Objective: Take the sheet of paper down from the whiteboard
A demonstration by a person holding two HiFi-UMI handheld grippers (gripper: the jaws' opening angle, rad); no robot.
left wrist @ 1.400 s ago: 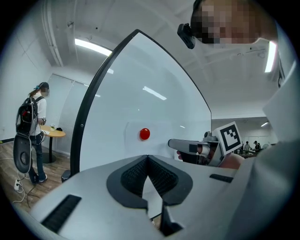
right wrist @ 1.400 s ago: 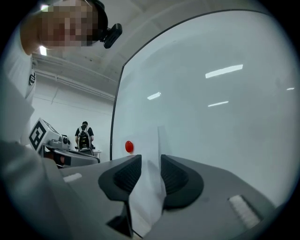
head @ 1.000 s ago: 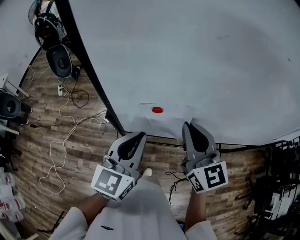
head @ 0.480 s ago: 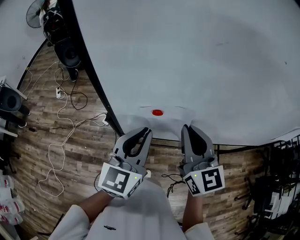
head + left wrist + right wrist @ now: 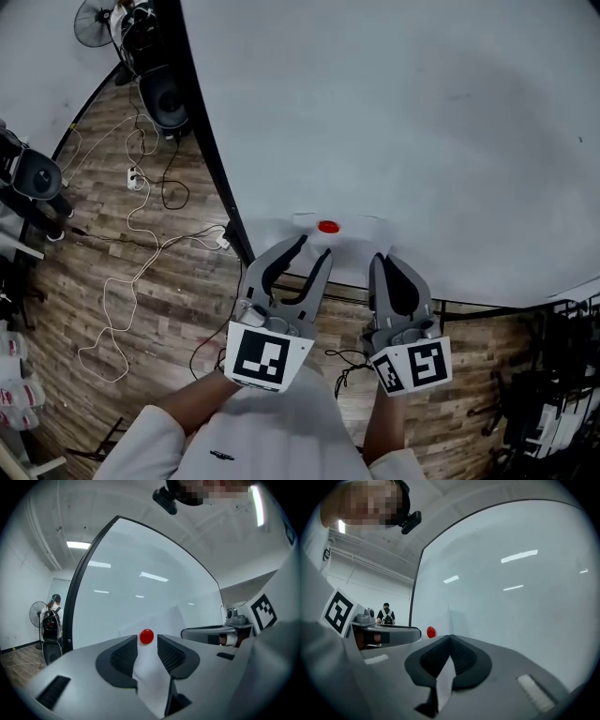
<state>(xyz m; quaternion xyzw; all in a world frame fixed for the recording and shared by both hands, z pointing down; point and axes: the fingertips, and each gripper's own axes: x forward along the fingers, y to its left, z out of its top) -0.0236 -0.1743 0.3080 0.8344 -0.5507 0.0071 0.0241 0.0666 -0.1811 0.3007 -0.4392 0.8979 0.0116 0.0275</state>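
1. The sheet of paper (image 5: pixel 349 240) hung low on the whiteboard (image 5: pixel 403 122), just above its bottom edge, pinned there by a single red magnet (image 5: pixel 327 227) near the sheet's top.
2. Judged from its look, the sheet would be very light, limp and easy to crease or tear. It would slide freely once the magnet let go, so one edge needed a firm pinch while the magnet was dealt with.
3. The right tool (image 5: pixel 382 262) was clenched on the sheet's right-hand edge; its own view showed a sliver of white paper caught between the closed pads, bowed off the board.
4. The left tool (image 5: pixel 314 247) was released, its jaws having just been opening. They stood wide apart, pointed at the board with the magnet lined up just beyond the tips. The sheet showed in the gap between the pads, but neither pad pressed on it.
5. A sensible hold, I would judge, was the magnet itself for the left tool: small, hard and smooth, so likely slippery, and best taken squarely across its sides.
6. The risk was pulling the sheet sideways under the magnet, which could rip it.
7. Beyond the board's dark frame lay a wooden floor (image 5: pixel 159 281) with loose cables.
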